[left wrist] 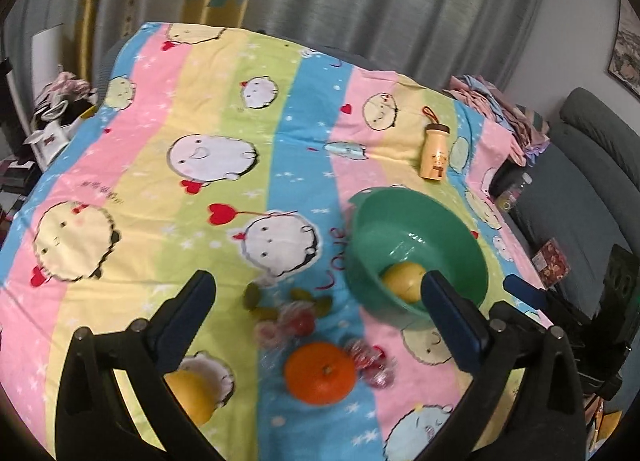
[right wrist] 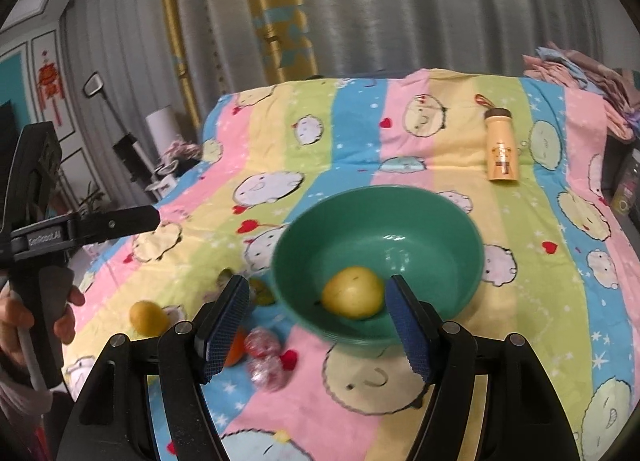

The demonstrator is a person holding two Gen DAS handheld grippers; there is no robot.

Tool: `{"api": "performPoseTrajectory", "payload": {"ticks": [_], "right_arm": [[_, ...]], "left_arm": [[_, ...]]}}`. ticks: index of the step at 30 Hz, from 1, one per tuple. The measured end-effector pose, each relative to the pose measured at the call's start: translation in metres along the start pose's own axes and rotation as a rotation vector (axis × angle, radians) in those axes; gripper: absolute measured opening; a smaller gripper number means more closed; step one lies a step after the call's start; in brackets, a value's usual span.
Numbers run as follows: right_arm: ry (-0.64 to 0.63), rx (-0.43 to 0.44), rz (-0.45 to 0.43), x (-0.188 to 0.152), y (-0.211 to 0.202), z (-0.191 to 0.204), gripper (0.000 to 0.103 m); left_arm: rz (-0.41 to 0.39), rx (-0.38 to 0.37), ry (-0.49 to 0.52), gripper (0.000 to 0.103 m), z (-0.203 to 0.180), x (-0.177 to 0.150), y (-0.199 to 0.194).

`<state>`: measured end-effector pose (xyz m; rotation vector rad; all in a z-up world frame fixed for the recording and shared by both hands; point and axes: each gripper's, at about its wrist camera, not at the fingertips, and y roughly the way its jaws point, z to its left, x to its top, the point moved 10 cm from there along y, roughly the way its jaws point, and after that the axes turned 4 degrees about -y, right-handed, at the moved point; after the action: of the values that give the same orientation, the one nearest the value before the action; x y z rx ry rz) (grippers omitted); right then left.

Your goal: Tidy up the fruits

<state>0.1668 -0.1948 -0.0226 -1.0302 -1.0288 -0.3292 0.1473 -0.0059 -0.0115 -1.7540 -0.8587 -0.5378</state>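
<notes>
A green bowl (left wrist: 416,245) (right wrist: 380,257) stands on the striped cartoon cloth with a yellow pear (right wrist: 353,298) (left wrist: 403,281) in it. My left gripper (left wrist: 318,293) is open and empty, above an orange (left wrist: 320,373), a yellow fruit (left wrist: 192,393), small green fruits (left wrist: 253,296) and red wrapped fruits (left wrist: 370,361). My right gripper (right wrist: 316,325) is open and empty, just above the bowl's near rim. The right view also shows the yellow fruit (right wrist: 148,317), the red wrapped fruits (right wrist: 266,361), part of the orange (right wrist: 236,349) and the left gripper (right wrist: 100,225) at the left.
A yellow bottle (left wrist: 434,155) (right wrist: 500,147) stands on the cloth beyond the bowl. The cloth covers a table (left wrist: 160,141). Folded cloths (right wrist: 576,73) and a grey sofa (left wrist: 580,181) are at the right. Curtains hang behind.
</notes>
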Motion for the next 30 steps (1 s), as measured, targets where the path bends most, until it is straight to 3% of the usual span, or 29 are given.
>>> {"api": "performPoseTrajectory", "payload": {"ticks": [8, 14, 20, 28, 30], "right_arm": [[-0.04, 0.054, 0.046, -0.03, -0.003, 0.025, 0.071], [-0.033, 0.079, 0.124, -0.061, 0.007, 0.033, 0.071], [-0.07, 0.095, 0.202, -0.085, 0.023, 0.046, 0.071], [-0.112, 0.123, 0.23, -0.094, 0.034, 0.062, 0.071], [-0.111, 0.125, 0.237, -0.096, 0.036, 0.062, 0.071]], "left_arm": [[0.039, -0.085, -0.079, 0.103, 0.008, -0.032, -0.013], [0.072, -0.085, -0.04, 0.103, 0.004, -0.06, -0.008], [0.037, -0.06, 0.039, 0.103, 0.006, -0.083, -0.009], [0.048, -0.069, -0.001, 0.1, 0.023, -0.09, -0.002], [0.039, -0.033, -0.017, 0.099, 0.032, -0.086, 0.001]]}}
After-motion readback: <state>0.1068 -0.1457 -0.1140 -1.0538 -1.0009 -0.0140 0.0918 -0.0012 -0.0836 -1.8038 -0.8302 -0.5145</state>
